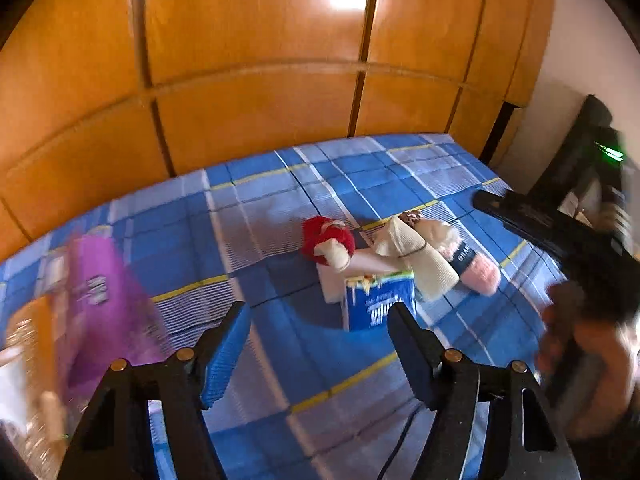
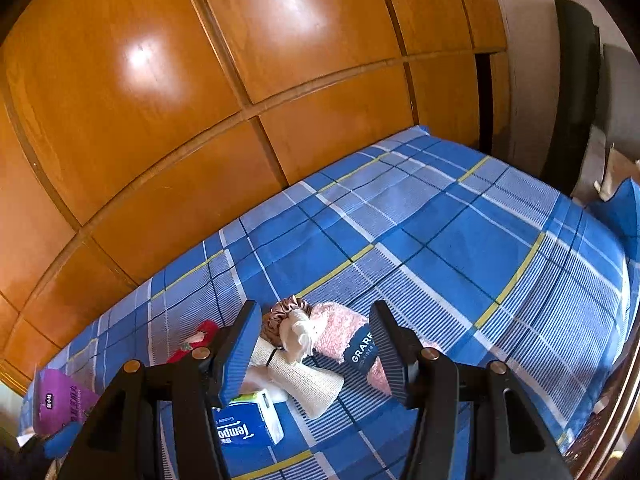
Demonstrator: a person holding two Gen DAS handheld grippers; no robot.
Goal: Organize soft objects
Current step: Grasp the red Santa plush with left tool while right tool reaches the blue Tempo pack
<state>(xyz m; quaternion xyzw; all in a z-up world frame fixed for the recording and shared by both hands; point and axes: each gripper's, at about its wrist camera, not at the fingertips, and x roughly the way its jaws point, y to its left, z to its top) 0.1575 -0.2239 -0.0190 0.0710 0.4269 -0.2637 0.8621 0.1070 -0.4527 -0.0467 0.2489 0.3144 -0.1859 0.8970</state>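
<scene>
Soft items lie in a cluster on the blue plaid bed (image 1: 280,208): a red plush item (image 1: 326,236), a rolled cream cloth tied with a black band (image 1: 416,252), a fuzzy pink item with a dark label (image 1: 476,264), a brown scrunchie (image 2: 282,314) and a blue tissue pack (image 1: 376,304). My left gripper (image 1: 320,344) is open and empty, above the bed just short of the tissue pack. My right gripper (image 2: 316,352) is open and empty, hovering over the cream roll (image 2: 304,384) and pink item (image 2: 340,332). The right gripper also shows at the left wrist view's right edge (image 1: 560,232).
A purple packet (image 1: 104,300) lies at the bed's left side, also in the right wrist view (image 2: 60,400). Orange wooden wardrobe doors (image 1: 256,80) stand behind the bed. A white wall and dark objects (image 2: 572,100) are at the right.
</scene>
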